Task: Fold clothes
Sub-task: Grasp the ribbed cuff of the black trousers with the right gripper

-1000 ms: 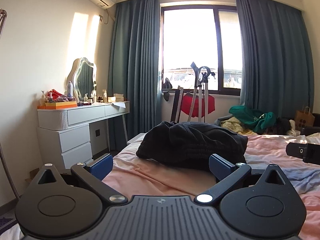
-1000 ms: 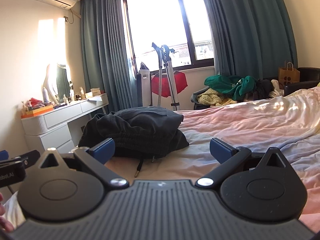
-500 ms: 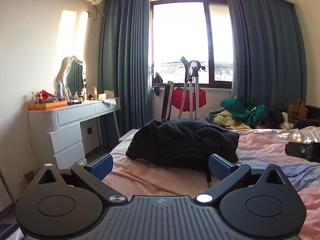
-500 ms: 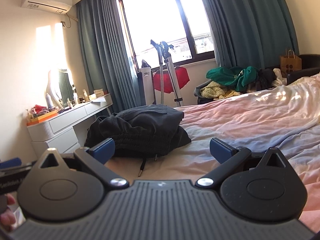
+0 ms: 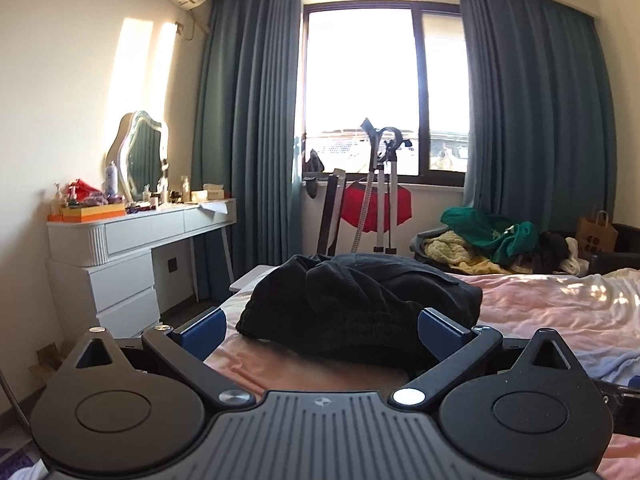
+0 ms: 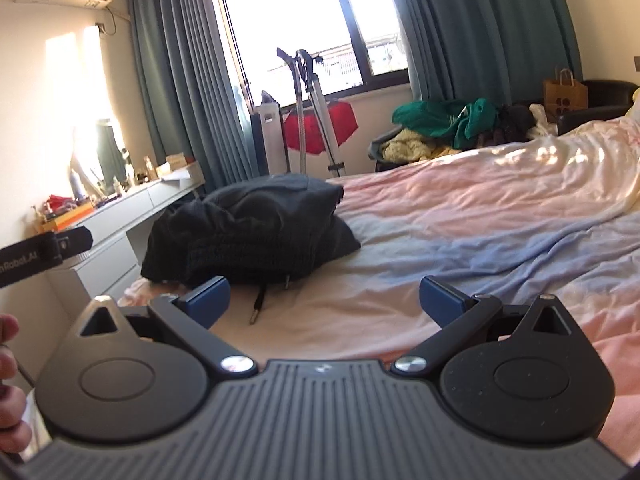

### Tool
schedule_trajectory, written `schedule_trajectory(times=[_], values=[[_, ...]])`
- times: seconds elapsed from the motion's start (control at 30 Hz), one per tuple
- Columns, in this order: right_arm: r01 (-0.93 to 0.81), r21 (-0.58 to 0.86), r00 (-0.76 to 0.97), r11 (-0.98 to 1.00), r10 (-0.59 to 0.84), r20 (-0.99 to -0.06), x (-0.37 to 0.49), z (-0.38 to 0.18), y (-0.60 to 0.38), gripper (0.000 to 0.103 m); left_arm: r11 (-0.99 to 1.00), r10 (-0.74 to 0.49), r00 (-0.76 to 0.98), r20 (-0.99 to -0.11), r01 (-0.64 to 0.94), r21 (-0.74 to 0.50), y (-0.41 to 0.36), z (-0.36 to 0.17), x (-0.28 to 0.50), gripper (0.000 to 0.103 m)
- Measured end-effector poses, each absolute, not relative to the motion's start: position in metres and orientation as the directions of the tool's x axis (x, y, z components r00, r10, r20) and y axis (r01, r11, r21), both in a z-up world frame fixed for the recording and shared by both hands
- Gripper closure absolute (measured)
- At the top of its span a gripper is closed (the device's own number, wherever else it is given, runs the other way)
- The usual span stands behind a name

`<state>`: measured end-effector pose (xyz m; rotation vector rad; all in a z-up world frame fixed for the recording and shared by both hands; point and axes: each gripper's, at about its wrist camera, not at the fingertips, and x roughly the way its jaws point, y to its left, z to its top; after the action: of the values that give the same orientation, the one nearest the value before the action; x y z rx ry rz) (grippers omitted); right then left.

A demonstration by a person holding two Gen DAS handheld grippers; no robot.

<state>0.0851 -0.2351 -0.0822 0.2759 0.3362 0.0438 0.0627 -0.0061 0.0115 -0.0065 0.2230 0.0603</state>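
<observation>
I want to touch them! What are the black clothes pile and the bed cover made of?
The black garment looks like soft, matte knit or fleece: it slumps in thick folds, with a ribbed band and a drawcord. The bed cover seems thin woven cotton, smooth, lightly creased, faintly shiny in sunlight.

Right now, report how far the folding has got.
Done: nothing shows as folded. The black garment lies bunched on the bed, its drawcord trailing out. In hand: nothing; the left gripper and the right gripper are both open and empty, facing it. Left: spreading it flat and every fold.
</observation>
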Motion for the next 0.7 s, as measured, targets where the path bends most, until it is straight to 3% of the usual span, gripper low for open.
schedule_trajectory(times=[0.33,0.43,0.53,0.57,0.7], values=[[-0.014,0.165,0.912,0.986,0.08,-0.403,0.191,-0.103,-0.176,0.0,0.993,0.107,0.977,-0.186,-0.115,-0.034,0.041,0.007,0.069,0.0],[0.002,0.109,0.895,0.994,0.046,-0.443,0.236,-0.12,-0.162,0.011,0.991,0.106,0.971,-0.213,-0.122,-0.063,0.057,-0.001,0.076,0.0],[0.052,0.073,0.867,0.996,-0.009,-0.498,0.273,-0.136,-0.158,0.035,0.986,0.1,0.968,-0.231,-0.127,-0.104,0.07,-0.005,0.082,0.0],[0.071,0.066,0.863,0.995,-0.028,-0.505,0.283,-0.14,-0.158,0.036,0.984,0.104,0.966,-0.235,-0.134,-0.114,0.072,-0.007,0.083,0.0],[0.133,0.085,0.918,0.987,-0.091,-0.386,0.297,-0.138,-0.165,0.042,0.98,0.101,0.96,-0.263,-0.141,-0.141,0.081,-0.013,0.093,0.0]])
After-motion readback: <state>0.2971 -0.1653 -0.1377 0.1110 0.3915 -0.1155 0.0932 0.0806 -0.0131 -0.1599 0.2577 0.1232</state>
